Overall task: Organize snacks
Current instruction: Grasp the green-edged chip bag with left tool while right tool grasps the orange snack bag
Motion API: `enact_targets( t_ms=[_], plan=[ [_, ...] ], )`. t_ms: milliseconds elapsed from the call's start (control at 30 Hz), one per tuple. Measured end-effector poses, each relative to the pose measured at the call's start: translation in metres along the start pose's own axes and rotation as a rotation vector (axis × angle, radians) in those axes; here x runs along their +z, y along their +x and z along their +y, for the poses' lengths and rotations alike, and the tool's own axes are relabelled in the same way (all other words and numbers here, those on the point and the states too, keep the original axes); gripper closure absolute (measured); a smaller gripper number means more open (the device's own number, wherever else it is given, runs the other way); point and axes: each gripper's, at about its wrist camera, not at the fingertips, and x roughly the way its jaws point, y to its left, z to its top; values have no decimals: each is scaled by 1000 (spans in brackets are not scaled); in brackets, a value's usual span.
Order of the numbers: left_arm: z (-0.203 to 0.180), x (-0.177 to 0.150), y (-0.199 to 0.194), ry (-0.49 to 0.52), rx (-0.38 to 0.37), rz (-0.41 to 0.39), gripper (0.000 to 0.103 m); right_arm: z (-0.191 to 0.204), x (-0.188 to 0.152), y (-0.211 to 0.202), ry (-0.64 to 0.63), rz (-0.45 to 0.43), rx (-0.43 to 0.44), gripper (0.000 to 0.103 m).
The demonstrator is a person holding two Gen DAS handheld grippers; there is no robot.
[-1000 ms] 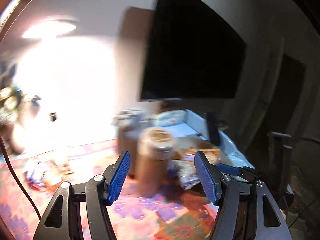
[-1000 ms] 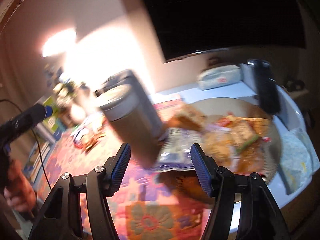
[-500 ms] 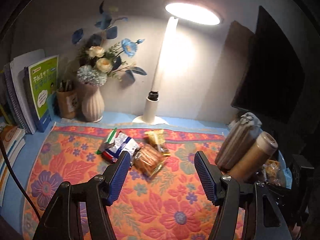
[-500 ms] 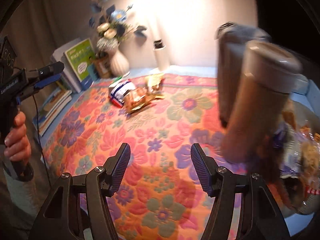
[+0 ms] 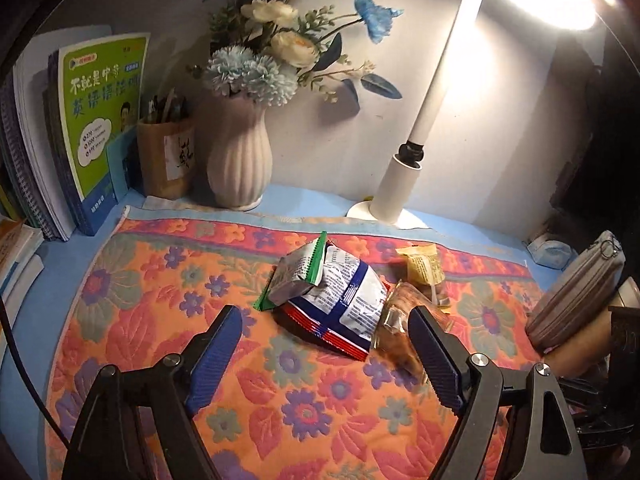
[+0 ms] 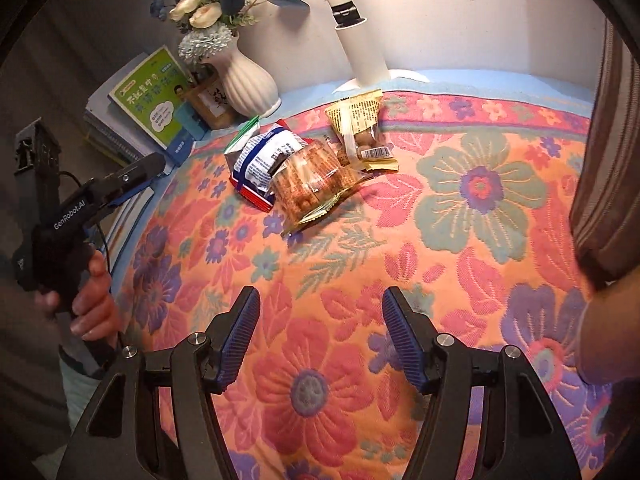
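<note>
A pile of snack packets lies on the floral cloth (image 5: 168, 300). A white, blue and red packet (image 5: 340, 304) lies under a green-edged packet (image 5: 298, 272). A clear packet of brown biscuits (image 5: 396, 320) and a yellow packet (image 5: 424, 268) lie to their right. In the right wrist view the same pile shows: the white and blue packet (image 6: 264, 160), the biscuit packet (image 6: 312, 184), the yellow packet (image 6: 360, 128). My left gripper (image 5: 324, 356) is open and empty, just short of the pile. My right gripper (image 6: 320, 340) is open and empty, well back from it.
A white vase of flowers (image 5: 240, 160), a pen cup (image 5: 168, 160), upright books (image 5: 92, 120) and a lit desk lamp (image 5: 404, 184) stand along the back wall. A grey pouch (image 5: 576, 288) and a brown cylinder (image 5: 580, 348) stand at the right.
Both cameras swung left from the tray and screen to the snack pile. The left gripper has moved closer to the pile; the right gripper has passed the cylinders. Both stay open.
</note>
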Motion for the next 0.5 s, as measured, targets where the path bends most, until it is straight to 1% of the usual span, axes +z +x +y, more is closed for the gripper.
enact_targets(
  t_ms=[33, 133, 200, 333, 367, 400, 433, 467, 500],
  plan=[
    [3, 3, 8, -2, -5, 9, 20, 0, 4, 6, 11, 3, 0, 39],
    [6, 13, 37, 17, 17, 42, 20, 1, 15, 23, 44, 8, 6, 38],
    [8, 17, 55, 21, 17, 65, 20, 1, 22, 33, 65, 9, 10, 37],
    [17, 21, 83, -15, 13, 89, 20, -4, 38, 49, 123, -10, 15, 36],
    [19, 22, 87, -21, 14, 89, 21, -6, 42, 52, 143, -18, 16, 33],
    [21, 22, 92, -26, 12, 93, 23, -9, 46, 56, 166, -27, 14, 30],
    [23, 22, 95, -30, 8, 100, 30, -11, 49, 59, 184, -36, 14, 25],
    [25, 22, 99, -35, 2, 112, 38, -14, 52, 64, 202, -44, 13, 25],
    [27, 22, 102, -42, -6, 117, 39, -14, 55, 68, 214, -48, 8, 25]
  ],
)
